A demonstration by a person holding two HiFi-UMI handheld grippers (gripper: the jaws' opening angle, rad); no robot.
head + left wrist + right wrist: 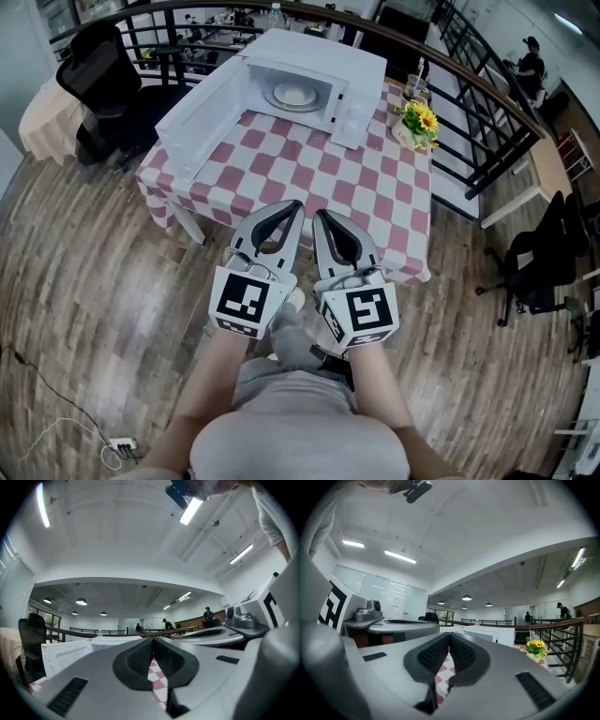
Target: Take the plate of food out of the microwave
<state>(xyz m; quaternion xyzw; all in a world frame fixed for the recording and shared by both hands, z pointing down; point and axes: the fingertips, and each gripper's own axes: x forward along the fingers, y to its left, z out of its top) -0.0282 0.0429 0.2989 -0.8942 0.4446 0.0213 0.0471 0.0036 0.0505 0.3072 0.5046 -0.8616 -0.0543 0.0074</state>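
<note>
Head view has me standing back from the desk (309,178), both grippers held low in the middle of the frame, short of its near edge. My left gripper (294,206) is clenched on nothing: the left gripper view shows its two pads pressed together, with only checked cloth beyond them. My right gripper (320,216) is the same, jaws together and empty. The microwave (328,66) sits at the far side of the desk, in the upper middle of the frame, its door (202,117) swung out to the left. The plate (294,94) with its pale food lies inside the cavity. A pot of flowers (418,122) stands right of the microwave, near the desk's right edge. I judge the task hardly begun: the door is out of the way, but the plate is untouched and I am only on the approach. Next I would need to step closer, spread the jaws of one gripper, reach level into the cavity and take the plate by its near rim. I would keep it flat so the food does not slide, and clear the door frame on the way out.
</note>
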